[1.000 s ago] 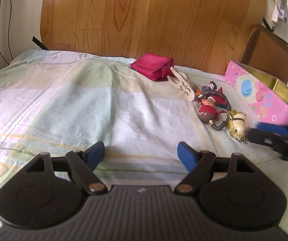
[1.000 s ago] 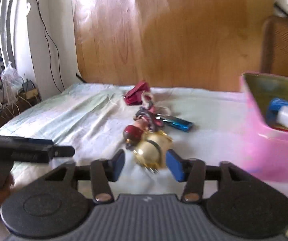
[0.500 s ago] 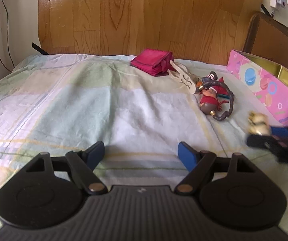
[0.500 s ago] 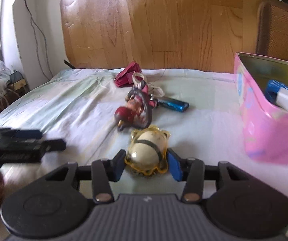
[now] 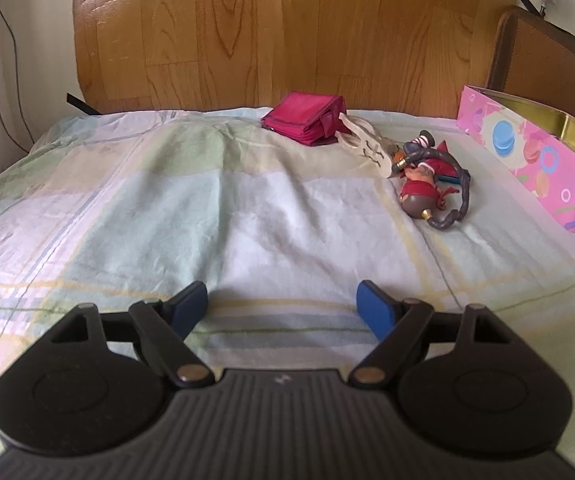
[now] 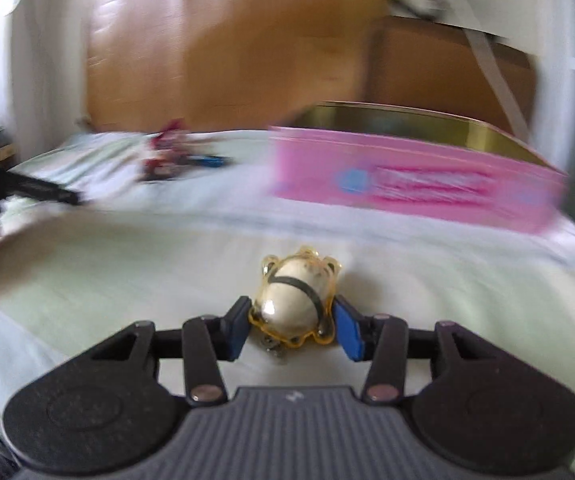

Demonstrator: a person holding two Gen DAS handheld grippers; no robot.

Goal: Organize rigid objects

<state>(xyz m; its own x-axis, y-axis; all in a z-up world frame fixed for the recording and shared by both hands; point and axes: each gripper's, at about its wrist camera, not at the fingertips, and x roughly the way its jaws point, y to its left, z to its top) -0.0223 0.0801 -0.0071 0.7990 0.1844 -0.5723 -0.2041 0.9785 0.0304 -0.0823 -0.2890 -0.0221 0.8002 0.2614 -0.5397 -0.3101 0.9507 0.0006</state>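
Note:
My right gripper (image 6: pixel 293 322) is shut on a small cream and yellow toy figure (image 6: pixel 293 304), held above the bed sheet. The pink tin box (image 6: pixel 407 176) stands open ahead of it, slightly right; this view is blurred. My left gripper (image 5: pixel 283 306) is open and empty over the sheet. In the left wrist view a red figurine with a dark cord (image 5: pixel 427 188), a cream flat charm (image 5: pixel 367 148) and a magenta wallet (image 5: pixel 307 122) lie ahead to the right, and the pink tin box (image 5: pixel 527 152) is at the far right.
A pale checked sheet (image 5: pixel 167 208) covers the bed. A wooden headboard (image 5: pixel 267 32) rises behind it. A brown chair back (image 5: pixel 543 60) stands behind the box. The left gripper shows as a dark shape (image 6: pixel 27 188) at the left of the right wrist view.
My right gripper closed on the cream toy figure, lifted it off the sheet and swung right toward the pink box. It has left the left wrist view. The left gripper stayed open and nearly still.

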